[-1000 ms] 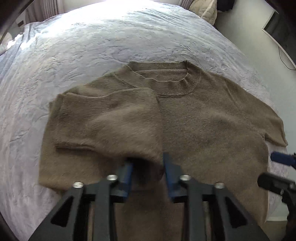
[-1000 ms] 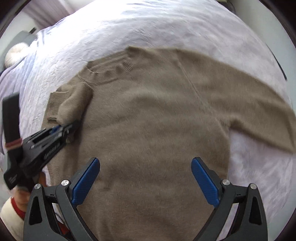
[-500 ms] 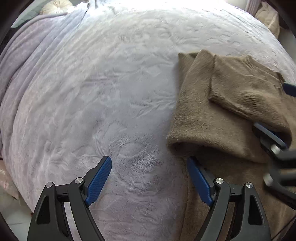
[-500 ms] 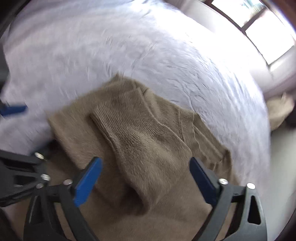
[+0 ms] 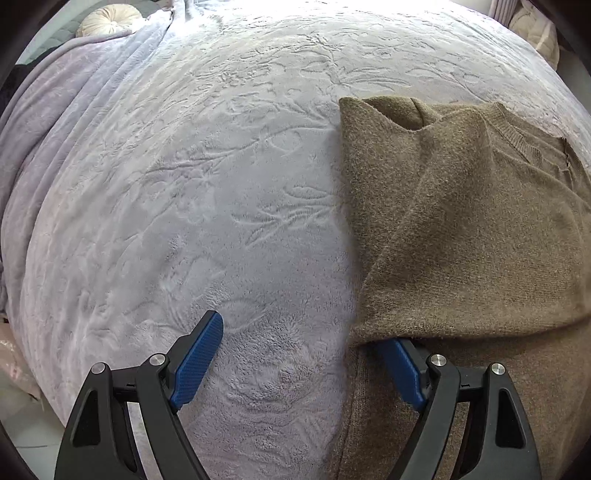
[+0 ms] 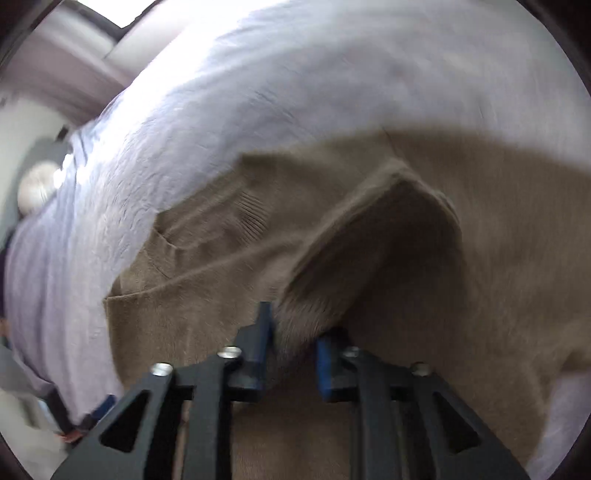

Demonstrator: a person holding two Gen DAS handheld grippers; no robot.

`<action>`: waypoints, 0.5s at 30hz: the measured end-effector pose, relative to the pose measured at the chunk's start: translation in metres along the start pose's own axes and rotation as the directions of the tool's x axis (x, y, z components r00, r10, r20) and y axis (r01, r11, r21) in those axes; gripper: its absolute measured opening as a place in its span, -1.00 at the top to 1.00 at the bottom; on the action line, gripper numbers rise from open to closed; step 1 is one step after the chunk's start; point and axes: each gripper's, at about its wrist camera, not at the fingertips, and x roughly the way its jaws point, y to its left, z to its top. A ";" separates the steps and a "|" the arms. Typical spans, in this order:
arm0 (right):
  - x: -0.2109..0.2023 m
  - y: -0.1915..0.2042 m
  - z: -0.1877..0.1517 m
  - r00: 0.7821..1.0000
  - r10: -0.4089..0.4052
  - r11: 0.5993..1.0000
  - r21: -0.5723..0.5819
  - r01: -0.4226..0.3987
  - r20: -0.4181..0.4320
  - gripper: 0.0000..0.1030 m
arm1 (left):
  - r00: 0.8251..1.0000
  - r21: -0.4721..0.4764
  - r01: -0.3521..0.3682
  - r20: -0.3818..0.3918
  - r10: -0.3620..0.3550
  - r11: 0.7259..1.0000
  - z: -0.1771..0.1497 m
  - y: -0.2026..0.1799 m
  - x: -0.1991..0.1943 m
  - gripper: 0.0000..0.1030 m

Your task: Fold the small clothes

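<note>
Broadly, a bed [image 5: 192, 206] under a pale embossed blanket carries everything, giving a wide soft surface for laying a garment flat. On it lies the brown knit sweater [image 5: 461, 229], spread at the right of the left wrist view, with one sleeve already folded in across the chest so the body narrows toward a neat rectangle. A round cream cushion [image 5: 107, 23] sits at the far corner, well apart from the work. The right gripper [image 6: 293, 350] has its jaws just closing and now pinching a raised fold of the sweater, which tents up ahead of them; that hold likely serves to carry the other side inward. The left gripper [image 5: 303, 363] stands with jaws wide apart, gripping nothing: one finger is over bare blanket, the other tucked under the folded edge, probably releasing after setting that sleeve down.
</note>
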 end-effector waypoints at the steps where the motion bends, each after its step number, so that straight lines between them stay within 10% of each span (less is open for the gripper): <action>1: -0.002 -0.009 -0.005 0.999 0.037 0.999 0.030 -0.037 -0.003 -0.07 | 1.000 -0.002 -0.002 -0.001 0.002 1.000 0.000 -0.001 0.000 -0.64; 5: -0.001 -0.037 -0.004 0.985 0.171 0.962 0.209 -0.174 0.033 -0.11 | 1.000 -0.009 -0.007 -0.009 0.007 1.000 0.002 -0.005 -0.001 -0.64; 6: 0.000 -0.040 -0.002 0.984 0.175 0.954 0.243 -0.177 0.030 0.07 | 1.000 -0.010 -0.009 -0.012 0.009 1.000 0.002 -0.005 -0.001 -0.64; 7: 0.001 -0.040 0.002 0.986 0.163 0.953 0.256 -0.163 0.019 0.69 | 1.000 -0.009 -0.012 -0.014 0.012 1.000 0.002 -0.006 -0.001 -0.64; 15: -0.038 -0.014 0.018 0.994 0.008 0.996 -0.088 0.002 0.111 0.86 | 0.999 0.028 0.035 -0.042 -0.033 0.999 -0.004 0.001 -0.023 -0.64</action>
